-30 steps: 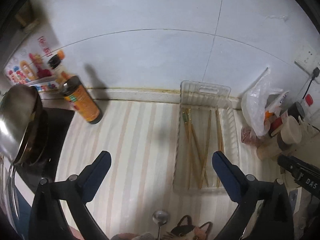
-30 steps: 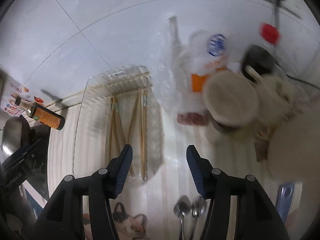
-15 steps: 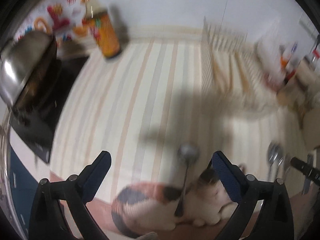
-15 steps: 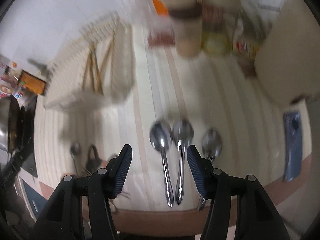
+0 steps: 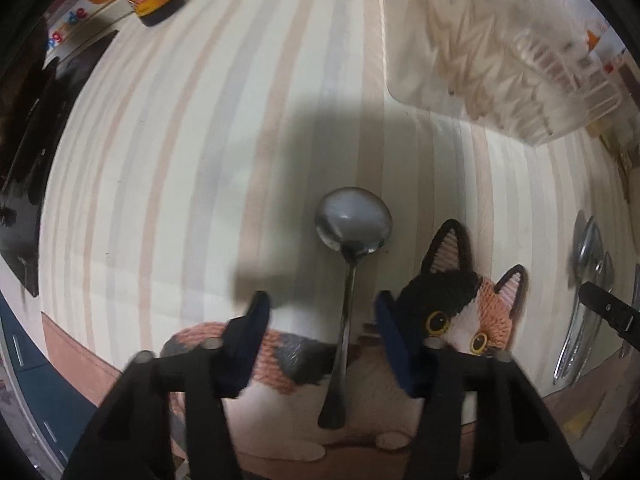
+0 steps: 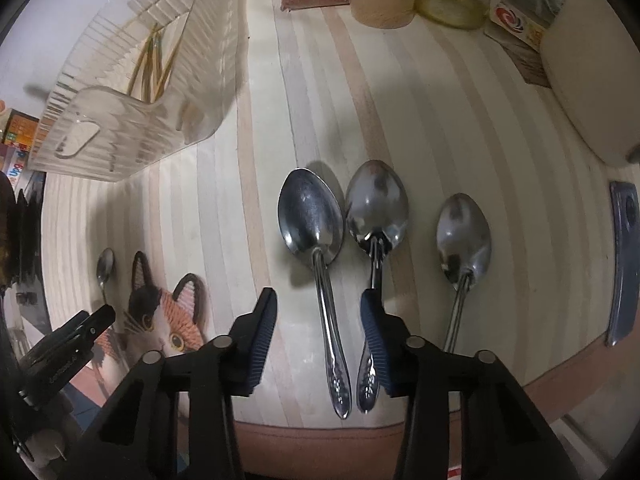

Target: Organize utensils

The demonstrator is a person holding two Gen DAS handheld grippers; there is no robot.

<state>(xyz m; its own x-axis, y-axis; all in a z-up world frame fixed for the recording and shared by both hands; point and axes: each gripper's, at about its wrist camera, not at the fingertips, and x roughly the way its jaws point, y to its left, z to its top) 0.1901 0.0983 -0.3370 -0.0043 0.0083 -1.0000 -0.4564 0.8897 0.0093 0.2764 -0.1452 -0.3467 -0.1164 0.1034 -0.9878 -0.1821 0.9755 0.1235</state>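
Steel spoons (image 6: pixel 312 216): three by the surface's front edge.
Right gripper (image 6: pixel 318 320): jaws released astride one handle; centre, then clench.
Left gripper (image 5: pixel 322 316): released over small spoon (image 5: pixel 352 220).

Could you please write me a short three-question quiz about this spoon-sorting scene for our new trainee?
1. True or false: the left gripper is shut on the small spoon.
2. How many large spoons lie side by side near the right gripper?
3. What is in the clear tray? A) forks B) chopsticks C) knives

Key: 1 false, its fingers stand open on either side of the handle; 2 three; 3 B.
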